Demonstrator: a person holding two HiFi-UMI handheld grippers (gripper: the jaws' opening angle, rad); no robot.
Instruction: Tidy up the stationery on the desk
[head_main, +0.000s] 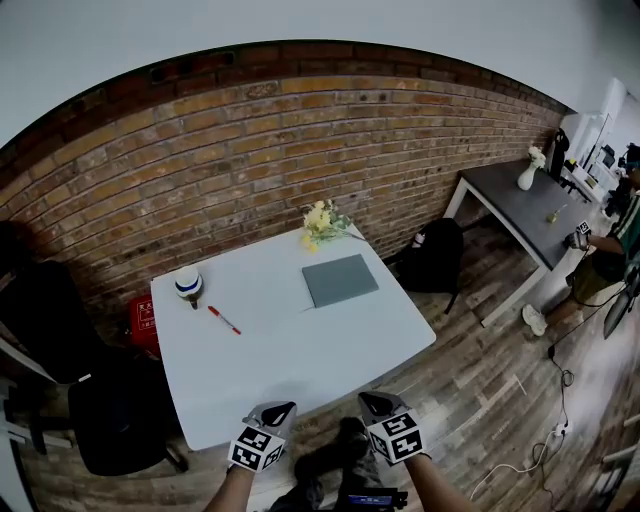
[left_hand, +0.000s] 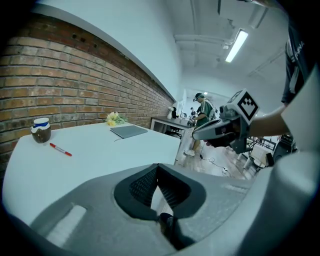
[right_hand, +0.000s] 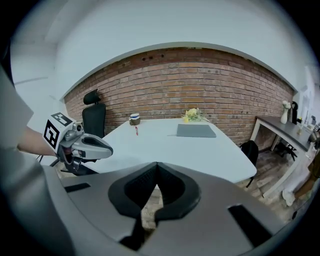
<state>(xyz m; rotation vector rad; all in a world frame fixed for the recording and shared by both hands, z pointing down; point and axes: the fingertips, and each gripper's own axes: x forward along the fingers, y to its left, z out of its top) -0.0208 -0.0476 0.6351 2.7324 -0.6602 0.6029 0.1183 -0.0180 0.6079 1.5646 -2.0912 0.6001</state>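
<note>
A red pen (head_main: 223, 320) lies on the left part of the white desk (head_main: 290, 360). Behind it stands a brown cup with a blue-and-white lid (head_main: 188, 285). A grey notebook (head_main: 340, 279) lies flat at the far right, beside yellow flowers (head_main: 322, 222). My left gripper (head_main: 284, 409) and right gripper (head_main: 371, 401) hover side by side off the desk's near edge, both shut and empty. The left gripper view shows the pen (left_hand: 60, 149), cup (left_hand: 40, 130), notebook (left_hand: 129, 131) and the right gripper (left_hand: 220, 129). The right gripper view shows the pen (right_hand: 136, 130), notebook (right_hand: 195, 130) and the left gripper (right_hand: 82, 145).
A black office chair (head_main: 110, 410) stands left of the desk, with a red box (head_main: 143, 320) by the brick wall. A black backpack (head_main: 435, 255) sits on the wooden floor at the right. Farther right is a dark desk (head_main: 530, 200) with a white vase, and a person (head_main: 610, 240).
</note>
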